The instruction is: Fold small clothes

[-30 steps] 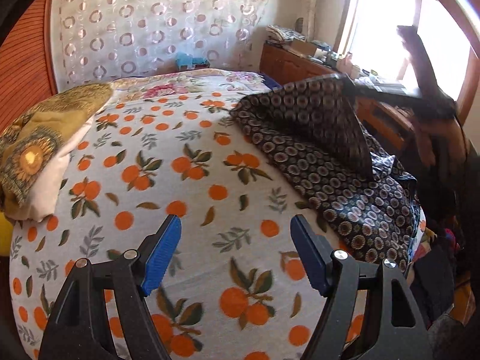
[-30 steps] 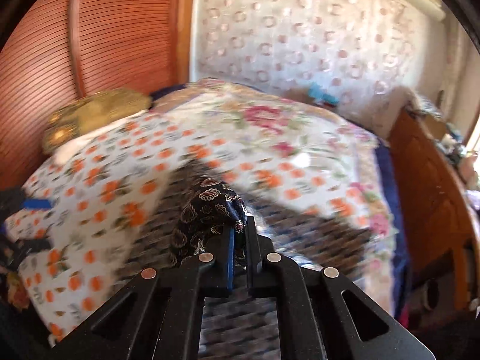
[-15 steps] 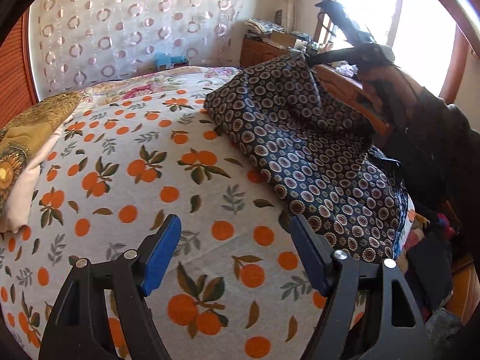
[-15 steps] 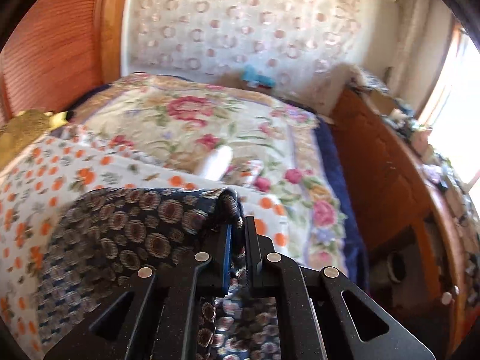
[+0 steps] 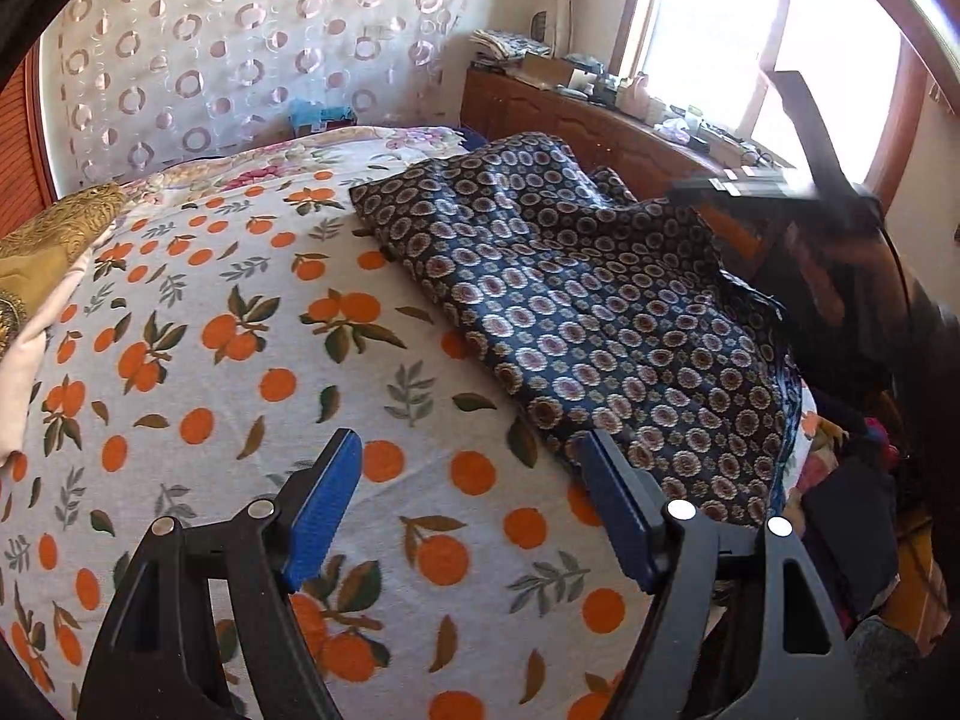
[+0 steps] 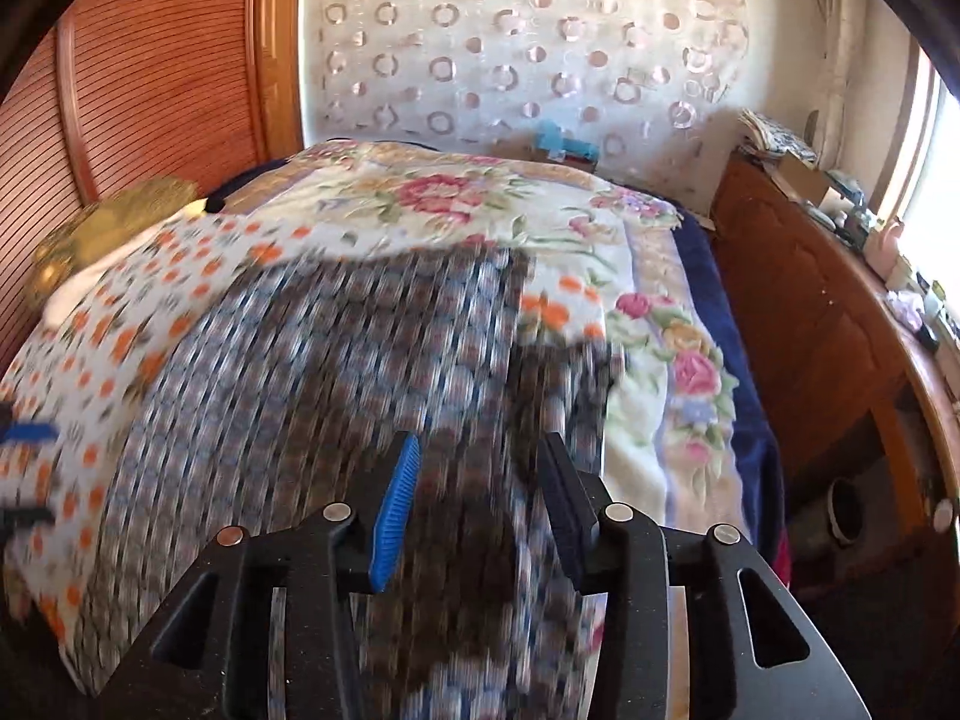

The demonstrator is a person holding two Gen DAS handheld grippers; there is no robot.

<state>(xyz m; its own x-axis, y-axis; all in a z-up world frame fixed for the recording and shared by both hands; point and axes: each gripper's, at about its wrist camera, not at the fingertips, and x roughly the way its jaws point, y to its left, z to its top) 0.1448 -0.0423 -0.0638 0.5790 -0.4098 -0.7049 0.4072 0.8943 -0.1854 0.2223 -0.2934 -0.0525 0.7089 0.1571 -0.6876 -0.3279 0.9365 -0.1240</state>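
The dark garment point(image 5: 588, 312) with small round flower rings lies spread but wrinkled on the right side of the orange-print sheet point(image 5: 252, 372). The left gripper point(image 5: 468, 510) and the right gripper point(image 6: 474, 498) are both released, holding nothing.

**Materials and Finishes**

Garment point(image 5: 600, 324): thin matt woven cloth, dark blue, printed with rings. Sheet point(image 5: 240, 372): matt cotton-like cloth with orange print. Blanket point(image 6: 456, 204): plush, fuzzy floral pile. Left gripper point(image 5: 474, 516): matt black plastic, ribbed blue pads, bright metal pins. Cabinet point(image 6: 804, 312): varnished, semi-gloss wood. Curtain point(image 5: 240, 54): sheer fabric.
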